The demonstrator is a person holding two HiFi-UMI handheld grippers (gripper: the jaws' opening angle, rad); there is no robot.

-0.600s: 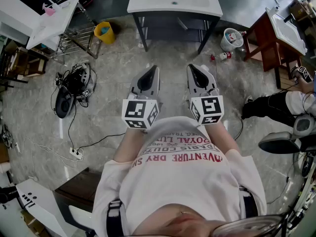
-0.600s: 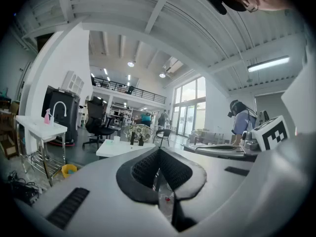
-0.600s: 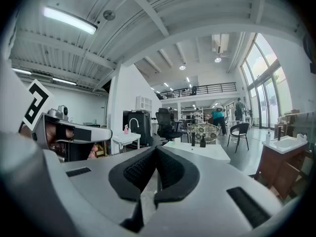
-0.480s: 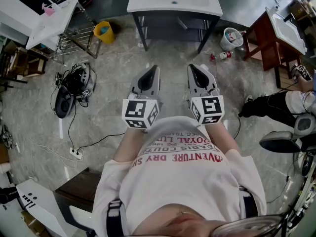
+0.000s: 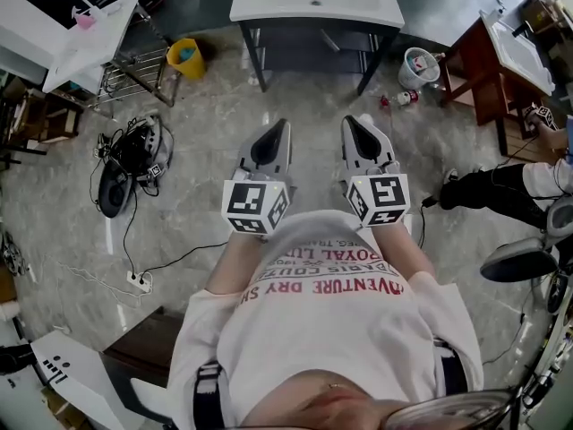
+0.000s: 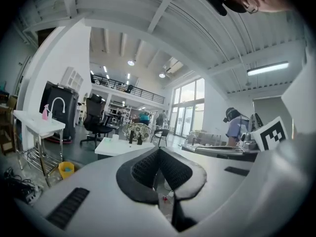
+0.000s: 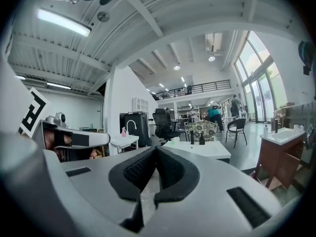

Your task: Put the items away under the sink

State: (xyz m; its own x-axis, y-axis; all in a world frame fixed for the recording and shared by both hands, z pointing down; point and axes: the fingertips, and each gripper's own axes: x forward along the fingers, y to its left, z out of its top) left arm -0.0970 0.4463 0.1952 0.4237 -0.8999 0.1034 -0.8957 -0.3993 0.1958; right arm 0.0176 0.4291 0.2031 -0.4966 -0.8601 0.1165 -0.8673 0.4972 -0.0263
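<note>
Pretty sure left tongs point(image 5: 276, 128) and right tongs point(image 5: 351, 122) are both pressed together, nothing pinched; the bottle point(image 5: 400, 99) is found ahead-right by the sink point(image 5: 313, 7), nearer the right.

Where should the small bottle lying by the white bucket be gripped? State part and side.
Grip the bottle across mid-body, coming down from above. It lies on its side on the floor, long axis roughly left to right in the head view, so jaws across that axis likely span its narrow width. The right gripper, nearer, is shut: open it first.
</note>
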